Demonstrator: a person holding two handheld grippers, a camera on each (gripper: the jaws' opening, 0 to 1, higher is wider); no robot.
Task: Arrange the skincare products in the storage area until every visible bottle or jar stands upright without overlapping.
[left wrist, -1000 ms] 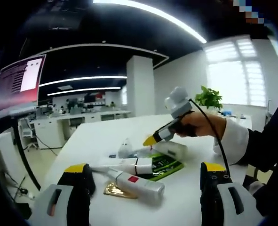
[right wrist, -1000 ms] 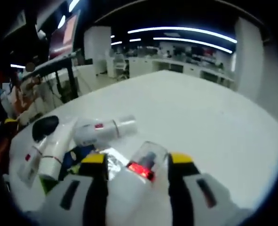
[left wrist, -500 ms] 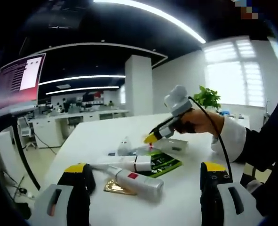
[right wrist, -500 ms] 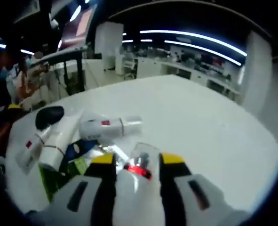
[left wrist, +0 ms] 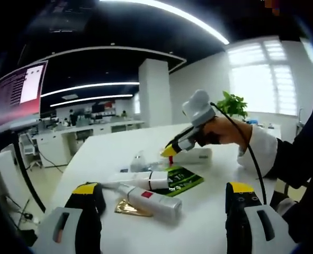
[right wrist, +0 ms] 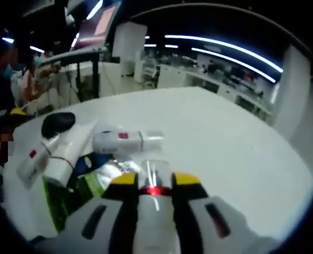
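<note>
A: Bottle (right wrist: 155, 177), clear with a white body and a red mark, sits between the right gripper (right wrist: 151, 182) jaws, which are closed narrow on it. From the left gripper view the right gripper (left wrist: 173, 149) carries the bottle (left wrist: 194, 155) above the table (left wrist: 209, 211), at about 1 o'clock from the pile

B: And the rest?

A: Lying flat. A bottle with a red label (left wrist: 145, 199) at the pile's 6 o'clock, on a gold sachet (left wrist: 128, 208). A tube (left wrist: 137, 181) just behind it, touching a green packet (left wrist: 181, 180). In the right gripper view a second tube (right wrist: 61, 153) lies at 9 o'clock from the jaws, a dark cap (right wrist: 58, 123) beyond it

B: Left gripper (left wrist: 164, 211)?

A: Jaws wide apart, nothing between them, low over the table edge

B: How will the held one handle?

A: My guess is light, stiff plastic, smooth and round, so it may roll or slip in the jaws. I'd grip mid-body, below the clear cap, since a cap could pop off. The tubes look soft; squeeze those near the cap shoulder, gently

B: Risk?

A: A tall narrow bottle tips easily when set down
</note>
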